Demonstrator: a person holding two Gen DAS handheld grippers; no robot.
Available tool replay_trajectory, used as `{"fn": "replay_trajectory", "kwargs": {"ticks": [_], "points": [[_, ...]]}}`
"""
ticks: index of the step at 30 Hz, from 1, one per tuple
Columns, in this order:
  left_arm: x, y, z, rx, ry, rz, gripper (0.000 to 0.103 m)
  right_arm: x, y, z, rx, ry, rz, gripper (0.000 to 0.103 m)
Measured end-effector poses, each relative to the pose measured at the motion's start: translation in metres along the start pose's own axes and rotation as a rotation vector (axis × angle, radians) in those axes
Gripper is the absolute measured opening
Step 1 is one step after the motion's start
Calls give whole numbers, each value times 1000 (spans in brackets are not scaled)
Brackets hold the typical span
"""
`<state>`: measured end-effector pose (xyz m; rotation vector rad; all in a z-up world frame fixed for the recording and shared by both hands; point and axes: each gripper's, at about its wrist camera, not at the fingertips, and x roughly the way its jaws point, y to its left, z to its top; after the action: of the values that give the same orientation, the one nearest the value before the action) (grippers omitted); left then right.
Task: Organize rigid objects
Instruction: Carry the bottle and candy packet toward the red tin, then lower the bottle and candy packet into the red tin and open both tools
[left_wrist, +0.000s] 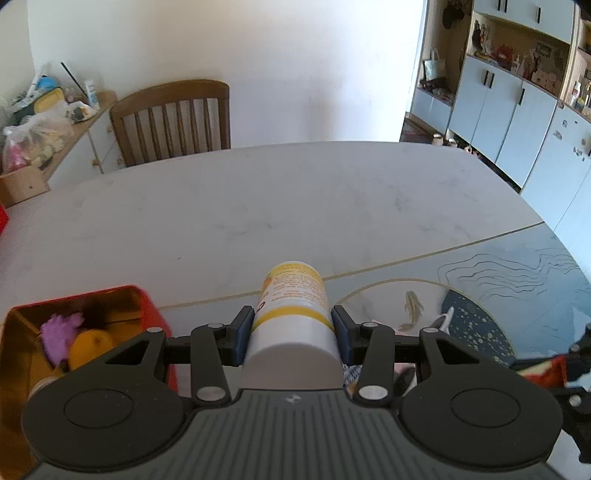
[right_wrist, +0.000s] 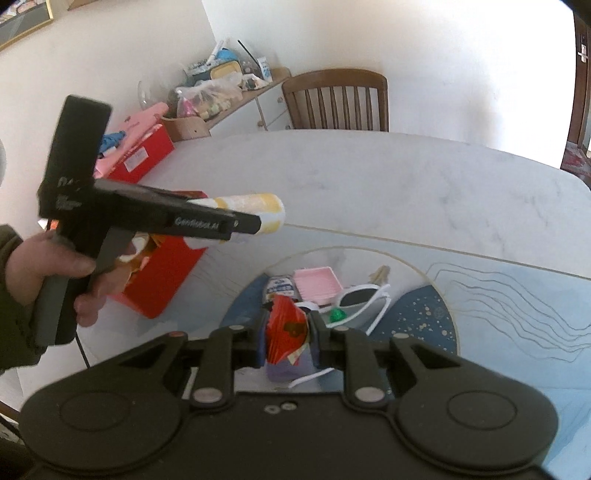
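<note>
My left gripper (left_wrist: 292, 332) is shut on a white bottle with a yellow label (left_wrist: 293, 306), held up off the table; the same bottle (right_wrist: 255, 210) shows in the right wrist view, sticking out of the left gripper beside a person's hand (right_wrist: 48, 266). A red tin box (left_wrist: 74, 332) with a gold inside sits below left, holding a purple thing (left_wrist: 59, 332) and an orange (left_wrist: 90, 347). My right gripper (right_wrist: 286, 332) is shut on a red wrapped packet (right_wrist: 286, 325), above a pile of small items.
On the patterned mat (right_wrist: 498, 314) lie a pink tray (right_wrist: 317, 284), white-framed sunglasses (right_wrist: 364, 299), a small green object (right_wrist: 337, 315) and a printed packet (right_wrist: 279, 286). A wooden chair (left_wrist: 173, 122) stands at the table's far edge (left_wrist: 295, 146). A cluttered sideboard (right_wrist: 221, 85) is at the left.
</note>
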<state>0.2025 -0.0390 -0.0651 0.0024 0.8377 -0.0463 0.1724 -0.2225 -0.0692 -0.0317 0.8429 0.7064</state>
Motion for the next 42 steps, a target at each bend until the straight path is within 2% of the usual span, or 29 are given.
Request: {"fn": "replay_trajectory", "kwargs": {"ticks": [13,23,34,42], "points": [[-70,34,-22,-88,-21,-2,44,-12,52,23,-63,-63,60,21],[-104,96,-37,-144,-54,72,44,13,111,44,-132,-68,130,21],[-109,170,-47,-208,-52,137,44,55,165,55,-190,-30,136,21],[-81,213,-52,-228,-3,150,44,100,185,63,-214,15,111,21]]}}
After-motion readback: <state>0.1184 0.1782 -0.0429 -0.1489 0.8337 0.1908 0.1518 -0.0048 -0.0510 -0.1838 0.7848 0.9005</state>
